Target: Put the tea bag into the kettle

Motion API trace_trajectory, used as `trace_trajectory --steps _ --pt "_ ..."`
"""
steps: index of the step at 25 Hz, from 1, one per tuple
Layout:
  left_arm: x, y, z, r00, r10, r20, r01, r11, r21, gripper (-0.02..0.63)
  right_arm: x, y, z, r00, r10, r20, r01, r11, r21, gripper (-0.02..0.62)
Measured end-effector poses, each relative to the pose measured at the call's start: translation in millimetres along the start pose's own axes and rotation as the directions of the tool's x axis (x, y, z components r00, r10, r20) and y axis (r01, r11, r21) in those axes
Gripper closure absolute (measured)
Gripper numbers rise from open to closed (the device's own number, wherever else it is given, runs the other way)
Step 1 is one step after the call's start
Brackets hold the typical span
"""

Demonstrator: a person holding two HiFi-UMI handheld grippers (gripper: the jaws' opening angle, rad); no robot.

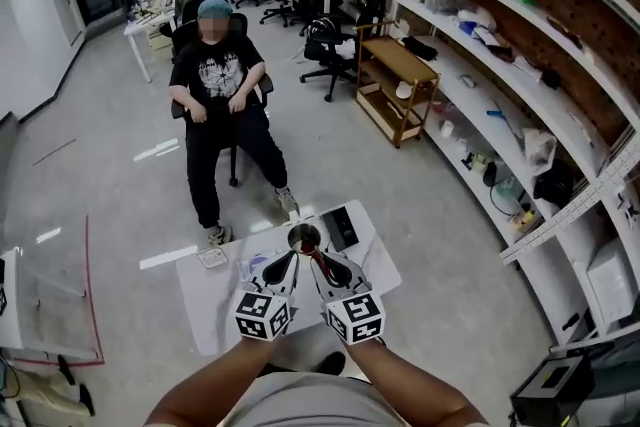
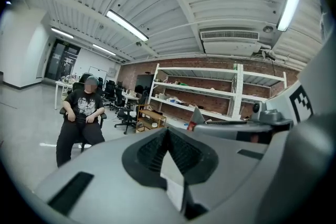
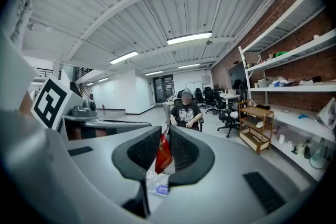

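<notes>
A small red tea bag packet (image 3: 164, 155) stands upright between the pads of my right gripper (image 3: 164, 136), which is shut on it. From the head view the packet (image 1: 317, 259) shows as a red streak at the right gripper (image 1: 320, 263) tips. The kettle (image 1: 304, 237) has a dark round opening. It stands on the white table (image 1: 215, 305) just beyond both grippers. My left gripper (image 1: 290, 262) is close beside the right one, tips nearly touching it. Its pads (image 2: 157, 147) meet with nothing seen between them.
A black flat device (image 1: 341, 227) lies on the table right of the kettle, and a small packet (image 1: 212, 258) lies at the table's far left. A person (image 1: 218, 80) sits on an office chair beyond the table. Long shelves (image 1: 520, 130) run along the right wall.
</notes>
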State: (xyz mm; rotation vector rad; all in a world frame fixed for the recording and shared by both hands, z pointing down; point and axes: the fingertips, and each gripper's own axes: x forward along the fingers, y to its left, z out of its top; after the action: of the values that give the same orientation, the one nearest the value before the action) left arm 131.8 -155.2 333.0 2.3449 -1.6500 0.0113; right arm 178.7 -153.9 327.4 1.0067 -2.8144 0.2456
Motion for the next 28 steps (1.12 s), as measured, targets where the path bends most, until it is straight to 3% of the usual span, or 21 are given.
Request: trace_trajectory --steps 11,18,28 --pt "20.8 -19.8 -8.5 1.0 0.022 -0.012 -0.022 1.0 0.008 0.598 -10.7 -25.6 -8.6 1.0 0.019 -0.011 -0.019 1.0 0.002 0.54" --pt "39.4 -9.3 -10.9 1.0 0.023 -0.015 -0.023 0.999 0.037 0.598 4.5 -38.3 -13.5 0.999 0.031 -0.033 -0.032 0.999 -0.006 0.541" --pt "74.2 35.4 -11.4 1.0 0.006 -0.028 -0.006 1.0 0.0 0.598 58.1 -54.2 -16.7 0.999 0.007 -0.052 -0.009 1.0 -0.029 0.54"
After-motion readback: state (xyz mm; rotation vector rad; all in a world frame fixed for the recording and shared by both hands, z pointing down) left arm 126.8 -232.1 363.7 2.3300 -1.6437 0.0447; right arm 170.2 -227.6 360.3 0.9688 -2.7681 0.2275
